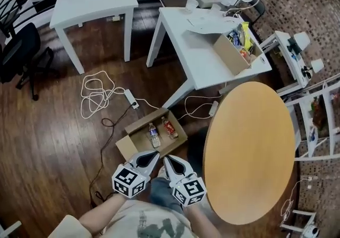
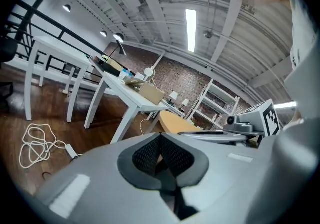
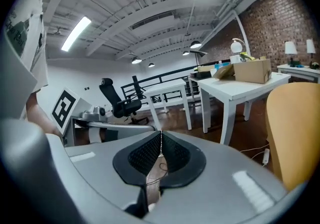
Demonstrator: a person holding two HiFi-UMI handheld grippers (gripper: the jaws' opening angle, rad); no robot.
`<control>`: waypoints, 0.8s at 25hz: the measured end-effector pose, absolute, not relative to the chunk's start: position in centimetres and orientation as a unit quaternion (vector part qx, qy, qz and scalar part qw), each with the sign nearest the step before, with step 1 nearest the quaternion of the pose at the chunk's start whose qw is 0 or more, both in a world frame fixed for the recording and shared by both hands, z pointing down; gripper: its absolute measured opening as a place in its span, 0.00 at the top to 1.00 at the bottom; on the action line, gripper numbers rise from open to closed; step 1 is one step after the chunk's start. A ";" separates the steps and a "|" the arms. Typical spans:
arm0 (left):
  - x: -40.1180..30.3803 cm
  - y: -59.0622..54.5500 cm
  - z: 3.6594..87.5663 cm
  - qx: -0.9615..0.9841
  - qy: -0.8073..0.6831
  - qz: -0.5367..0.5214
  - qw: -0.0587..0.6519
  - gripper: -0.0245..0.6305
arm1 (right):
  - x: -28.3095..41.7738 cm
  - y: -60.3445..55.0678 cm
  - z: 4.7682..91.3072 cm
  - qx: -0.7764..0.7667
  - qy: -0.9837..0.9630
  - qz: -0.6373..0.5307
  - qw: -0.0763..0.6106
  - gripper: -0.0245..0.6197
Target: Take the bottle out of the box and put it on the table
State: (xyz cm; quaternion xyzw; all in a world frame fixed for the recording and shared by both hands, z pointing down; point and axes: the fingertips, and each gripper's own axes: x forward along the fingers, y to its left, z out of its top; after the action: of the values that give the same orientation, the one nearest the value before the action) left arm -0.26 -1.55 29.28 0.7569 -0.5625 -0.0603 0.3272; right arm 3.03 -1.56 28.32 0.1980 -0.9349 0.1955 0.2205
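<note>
The bottle (image 1: 153,136) in the floor box (image 1: 139,121) is too small for its label to be read, and the reddish item (image 1: 169,127) beside it cannot be identified. The box's near edge is partly covered by the tips of the left gripper (image 1: 156,153) and right gripper (image 1: 165,159). The second box (image 1: 228,55) on the white table (image 1: 186,45) holds packets too small to name (one is yellow). Two things run out of the head view: the office chair (image 1: 21,51) at the left edge, and the person's torso (image 1: 154,223) at the bottom.

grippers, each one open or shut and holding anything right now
Left gripper: shut, holding nothing.
Right gripper: shut, holding nothing.
</note>
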 end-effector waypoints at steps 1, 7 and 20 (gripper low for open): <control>0.2 -2.1 30.0 0.752 -0.566 -0.060 0.332 0.97 | 3.3 -2.1 29.1 0.188 -0.934 0.202 0.227 0.95; 1.2 -4.3 35.6 0.724 -0.587 -0.043 0.359 0.97 | 3.8 -5.8 35.3 0.161 -0.927 0.221 0.259 0.94; -0.7 -7.0 51.4 0.653 -0.639 -0.041 0.404 0.97 | 2.1 -9.6 52.0 0.148 -0.905 0.265 0.297 0.93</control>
State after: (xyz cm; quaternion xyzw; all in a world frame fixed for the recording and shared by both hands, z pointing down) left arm -0.68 -7.03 51.44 0.6529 -0.6392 -0.0409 0.4042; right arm 2.07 -9.60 52.00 0.1476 -0.9054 0.2651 0.2971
